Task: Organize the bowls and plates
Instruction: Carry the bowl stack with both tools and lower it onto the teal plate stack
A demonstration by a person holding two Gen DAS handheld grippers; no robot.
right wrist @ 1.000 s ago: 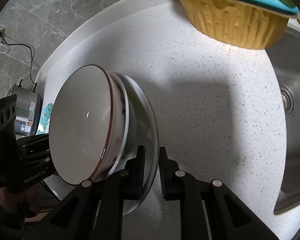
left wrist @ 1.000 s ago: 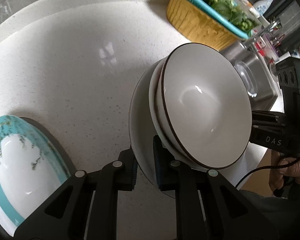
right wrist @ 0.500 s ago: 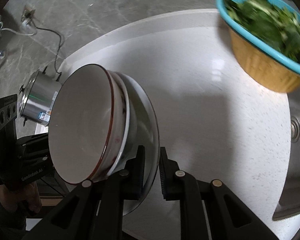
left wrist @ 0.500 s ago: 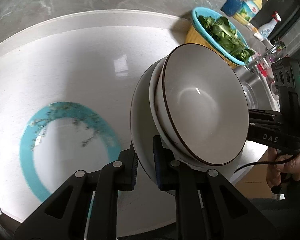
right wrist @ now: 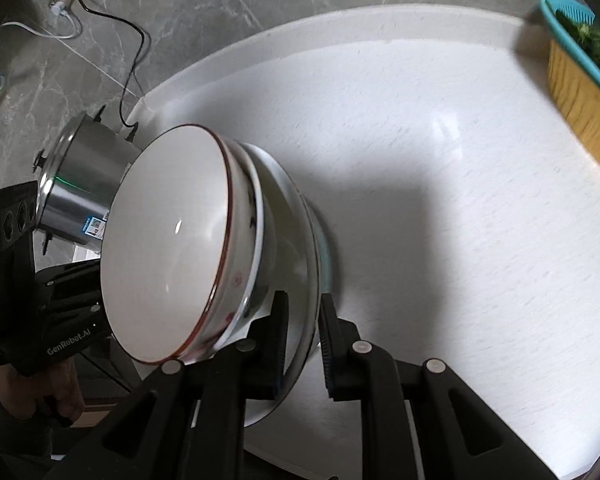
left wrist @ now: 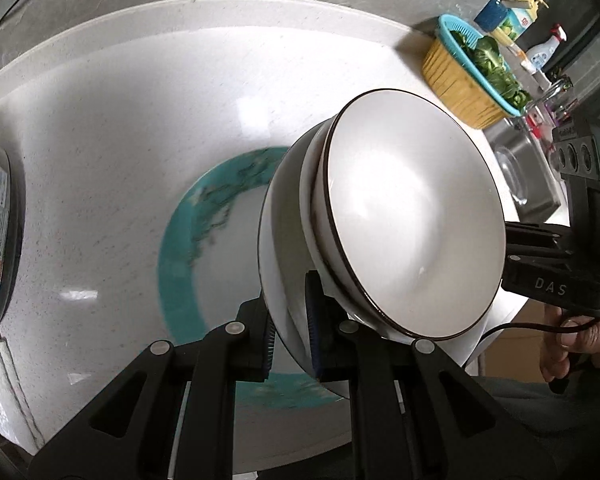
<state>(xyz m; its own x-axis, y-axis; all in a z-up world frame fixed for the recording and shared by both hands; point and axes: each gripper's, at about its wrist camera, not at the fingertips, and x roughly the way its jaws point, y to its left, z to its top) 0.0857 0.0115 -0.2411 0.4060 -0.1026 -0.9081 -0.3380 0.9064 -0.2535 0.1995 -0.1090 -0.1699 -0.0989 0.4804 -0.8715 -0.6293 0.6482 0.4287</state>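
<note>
Left claw point(left wrist: 290, 334) and right claw point(right wrist: 302, 346): each is closed on opposite edges of the white plate point(left wrist: 280, 280), one finger above the rim and one below, so that the load is shared and the plate is carried level between the two hands. The pinch at the thin rim suits a flat, rigid, glazed piece that offers no other purchase.

Stacked bowls point(left wrist: 412, 216): two nested bowls ride on the plate. The upper is glossy, cream-white inside, with a dark line at its lip; the lower shows a white wall with small red marks in the right wrist view. Nesting keeps them centred and makes one load of three pieces.

Teal-rimmed plate point(left wrist: 180, 240): it lies flat on the speckled white counter point(left wrist: 100, 140), directly beyond and beneath the carried stack; by judgement it is the base on which the stack is to be set. Its broad band is patterned, its centre plain white.

Farther off: a steel pot point(right wrist: 80, 184) at the left and a ribbed yellow basket point(left wrist: 460, 84) of greens at the right.
</note>
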